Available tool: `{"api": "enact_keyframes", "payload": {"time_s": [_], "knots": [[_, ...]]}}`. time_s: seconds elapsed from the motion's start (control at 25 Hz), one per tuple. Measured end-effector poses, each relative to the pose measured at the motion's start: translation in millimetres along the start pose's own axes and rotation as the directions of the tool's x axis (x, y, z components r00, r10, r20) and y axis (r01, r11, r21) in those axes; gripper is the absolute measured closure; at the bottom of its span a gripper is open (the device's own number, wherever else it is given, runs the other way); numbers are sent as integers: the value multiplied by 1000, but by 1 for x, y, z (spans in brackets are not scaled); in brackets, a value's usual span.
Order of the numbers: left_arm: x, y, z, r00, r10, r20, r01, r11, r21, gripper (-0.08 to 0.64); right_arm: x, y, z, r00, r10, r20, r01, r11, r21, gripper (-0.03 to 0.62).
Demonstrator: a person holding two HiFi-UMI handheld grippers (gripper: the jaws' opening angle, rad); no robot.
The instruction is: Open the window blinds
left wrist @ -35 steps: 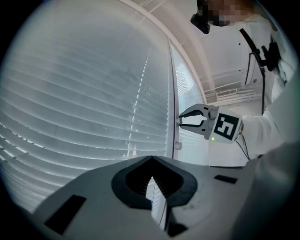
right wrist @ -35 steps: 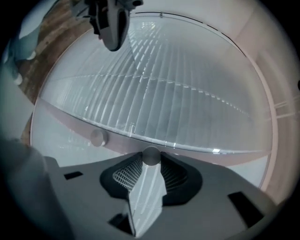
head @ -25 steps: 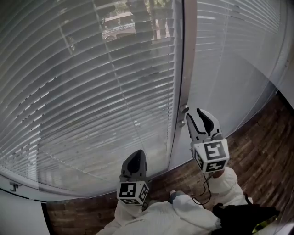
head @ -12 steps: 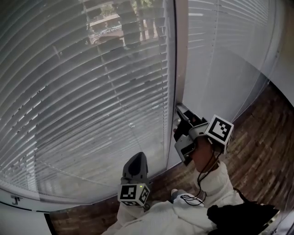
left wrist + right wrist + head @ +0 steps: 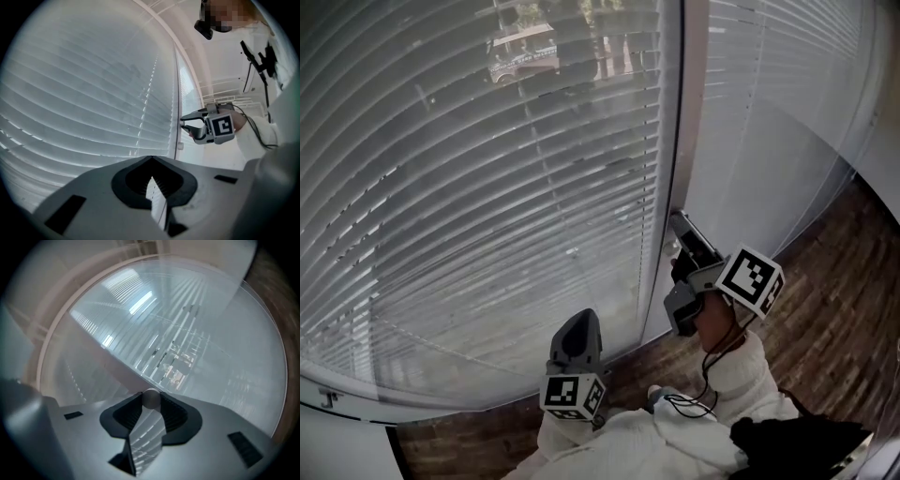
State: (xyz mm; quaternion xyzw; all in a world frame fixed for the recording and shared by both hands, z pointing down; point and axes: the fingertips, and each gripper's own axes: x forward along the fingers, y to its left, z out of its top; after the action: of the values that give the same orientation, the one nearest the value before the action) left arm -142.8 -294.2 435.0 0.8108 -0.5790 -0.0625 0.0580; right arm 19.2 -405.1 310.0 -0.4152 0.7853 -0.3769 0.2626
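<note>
Slatted window blinds cover the glass, and at the upright frame beside them the right gripper has its jaws pinched on a small round knob, while the left gripper hangs low, jaws together and empty.

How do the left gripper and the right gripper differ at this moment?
The right gripper is raised to the window frame, while the left gripper hangs lower, short of the blinds. The right gripper's jaws close on a small round knob; the left gripper's jaws are together on nothing. Both point toward the blinds.
</note>
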Motion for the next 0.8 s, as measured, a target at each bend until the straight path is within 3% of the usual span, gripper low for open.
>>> {"api": "enact_keyframes", "payload": {"time_s": [0.08,0.12,0.2,0.28,0.32,0.4,0.52,0.64,0.8], "knots": [[1,-3,1,1000,-4,4,4,1000,1,561,1,4,-2,1000,-12,-22,7,981,-194,463],[1,-5,1,1000,-5,5,5,1000,1,560,1,5,-2,999,-29,-27,19,956,-291,463],[1,-9,2,1000,-10,6,10,1000,0,560,1,5,-4,997,-72,-33,49,883,-467,464],[-2,-14,2,1000,-17,8,17,1000,5,561,0,7,-6,991,-125,-42,71,775,-628,465],[-4,-16,2,1000,-19,7,19,1000,9,560,-1,8,-8,986,-158,-44,80,697,-713,465],[-9,-18,1,1000,-18,3,17,1000,14,560,-3,10,-11,973,-230,-29,92,497,-863,465],[-15,-16,0,1000,-2,-1,2,1000,13,560,-3,16,-16,957,-291,15,79,210,-974,465],[-22,-12,-1,1000,17,-2,-17,1000,15,560,-6,19,-19,944,-325,58,48,-40,-998,465],[-20,-8,-1,999,42,-3,-41,999,22,561,-2,13,-20,942,-316,114,-3,-346,-938,465]]}}
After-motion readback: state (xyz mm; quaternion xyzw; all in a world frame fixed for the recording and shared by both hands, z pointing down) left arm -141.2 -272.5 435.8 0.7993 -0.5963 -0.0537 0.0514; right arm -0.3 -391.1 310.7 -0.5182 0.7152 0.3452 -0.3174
